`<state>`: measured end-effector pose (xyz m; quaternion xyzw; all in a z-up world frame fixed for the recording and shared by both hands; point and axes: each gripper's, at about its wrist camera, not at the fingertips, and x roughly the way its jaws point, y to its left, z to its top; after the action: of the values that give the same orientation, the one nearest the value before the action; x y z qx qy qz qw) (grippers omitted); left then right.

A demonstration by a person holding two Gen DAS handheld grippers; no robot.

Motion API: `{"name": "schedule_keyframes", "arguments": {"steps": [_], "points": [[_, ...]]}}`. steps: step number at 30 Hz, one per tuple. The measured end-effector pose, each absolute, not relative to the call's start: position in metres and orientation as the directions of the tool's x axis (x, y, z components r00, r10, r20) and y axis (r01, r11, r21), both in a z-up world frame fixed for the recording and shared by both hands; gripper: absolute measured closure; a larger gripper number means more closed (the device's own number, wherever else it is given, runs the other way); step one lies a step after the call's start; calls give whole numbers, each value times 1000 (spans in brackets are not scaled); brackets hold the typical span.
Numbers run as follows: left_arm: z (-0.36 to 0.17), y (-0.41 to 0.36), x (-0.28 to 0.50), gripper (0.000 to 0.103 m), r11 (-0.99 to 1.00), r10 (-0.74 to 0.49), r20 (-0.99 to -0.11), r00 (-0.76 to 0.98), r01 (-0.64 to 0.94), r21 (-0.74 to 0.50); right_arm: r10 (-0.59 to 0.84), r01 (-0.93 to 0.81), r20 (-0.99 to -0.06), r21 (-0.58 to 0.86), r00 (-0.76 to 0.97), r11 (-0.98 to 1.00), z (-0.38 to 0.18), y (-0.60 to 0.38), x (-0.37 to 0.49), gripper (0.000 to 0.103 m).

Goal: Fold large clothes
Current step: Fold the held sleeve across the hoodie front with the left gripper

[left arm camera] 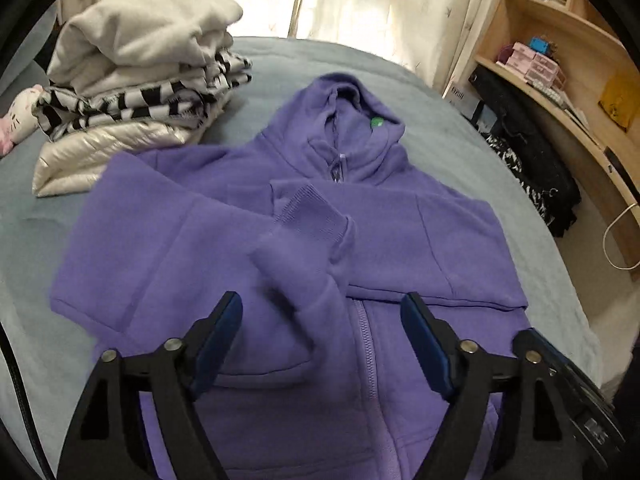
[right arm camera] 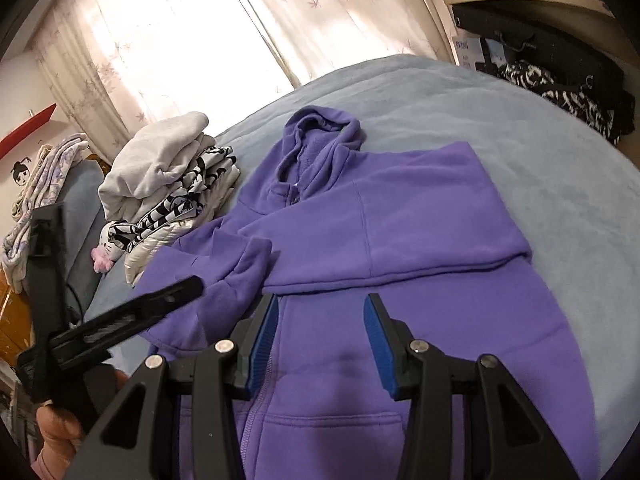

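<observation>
Left wrist view looks down on a purple zip hoodie (left arm camera: 304, 240) that lies face up on a grey-blue bed cover (left arm camera: 460, 128). Both sleeves are folded across its chest, and one ribbed cuff (left arm camera: 316, 216) rests near the zipper (left arm camera: 366, 344). Inside the neck there is a small green label (left arm camera: 377, 122), but its writing is too small to read. The left gripper (left arm camera: 322, 344) stands wide above the lower front of the hoodie, with nothing between its blue pads. In the right wrist view, the right gripper (right arm camera: 320, 344) is about half open above the pocket area, and it also holds nothing.

Beside the hoodie, to the left, there is a pile of folded clothes (left arm camera: 140, 80): pale grey on top, then black-and-white stripes, then a shiny cream jacket. A small white and pink plush toy (left arm camera: 18, 116) lies just next to this pile. On the wooden shelf (left arm camera: 560, 52) stand pink boxes (left arm camera: 536, 64); their print cannot be read.
</observation>
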<state>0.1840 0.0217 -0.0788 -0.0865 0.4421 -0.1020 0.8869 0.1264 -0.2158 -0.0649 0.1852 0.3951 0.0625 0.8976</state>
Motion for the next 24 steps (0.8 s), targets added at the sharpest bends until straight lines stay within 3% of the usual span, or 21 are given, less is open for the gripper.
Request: {"name": "schedule_keyframes", "arguments": {"steps": [8, 15, 24], "points": [[-51, 73, 143, 15, 968, -205, -728, 654, 26, -249, 351, -93, -717, 374, 603, 923, -68, -170, 131, 57], [-73, 123, 107, 15, 976, -96, -778, 621, -93, -195, 388, -201, -756, 333, 527, 921, -70, -116, 146, 49], [-88, 156, 97, 15, 966, -57, -791, 609, -165, -197, 259, -182, -858, 197, 443, 963, -110, -70, 203, 52]]}}
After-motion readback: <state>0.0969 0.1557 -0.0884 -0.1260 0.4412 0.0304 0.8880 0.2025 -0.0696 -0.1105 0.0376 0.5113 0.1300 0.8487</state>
